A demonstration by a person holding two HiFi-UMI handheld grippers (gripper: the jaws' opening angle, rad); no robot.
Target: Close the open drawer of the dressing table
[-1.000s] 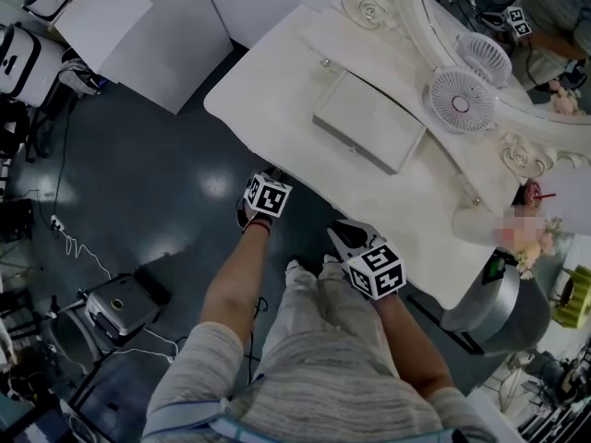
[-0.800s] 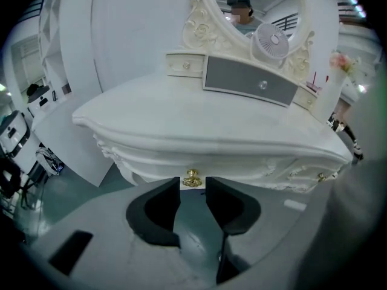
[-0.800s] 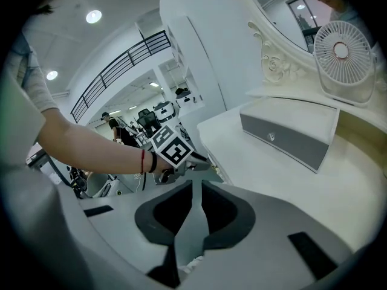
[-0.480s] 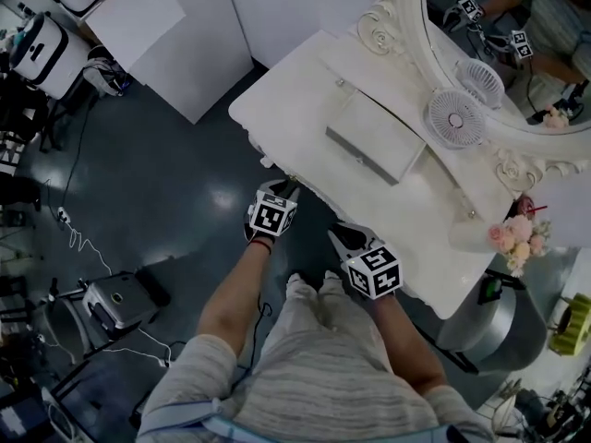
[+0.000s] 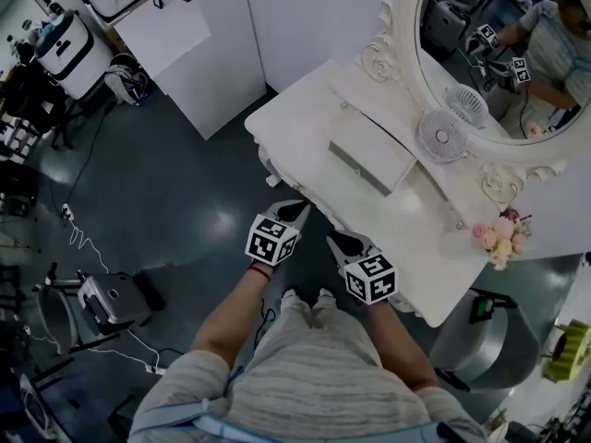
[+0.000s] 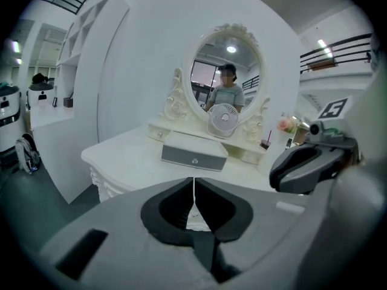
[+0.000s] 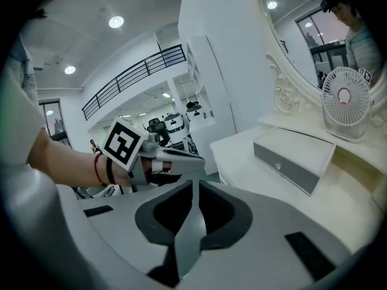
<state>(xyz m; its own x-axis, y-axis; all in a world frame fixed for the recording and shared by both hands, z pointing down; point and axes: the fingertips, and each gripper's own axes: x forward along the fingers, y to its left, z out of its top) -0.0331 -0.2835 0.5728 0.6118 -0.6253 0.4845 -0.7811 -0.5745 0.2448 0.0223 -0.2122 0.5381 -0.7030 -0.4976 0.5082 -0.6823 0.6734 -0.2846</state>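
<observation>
Head view: grey two-jaw left gripper [image 5: 294,212], jaws just closed together on nothing; beside it the matching right gripper [image 5: 340,242], jaws likewise together and empty. Both hang near the front edge of the white carved dressing table [image 5: 295,127], apart from it. Its grey-fronted drawer box [image 5: 369,160] rests on the surface.

A smooth, matt, painted-looking finish is seen on the white dressing table [image 5: 295,123], and rough carved relief on the ornate white mirror frame [image 5: 380,61] at its far side. The oval mirror glass [image 5: 452,35] is glossy. The grey front of the white box-shaped drawer [image 6: 192,157] appears matt and smooth. The small round white fan [image 5: 440,137] looks like plastic. The dark floor [image 5: 185,201] to the left is polished and reflective. Heathered grey knitted cloth [image 5: 314,377], soft and matt, is worn nearest.
</observation>
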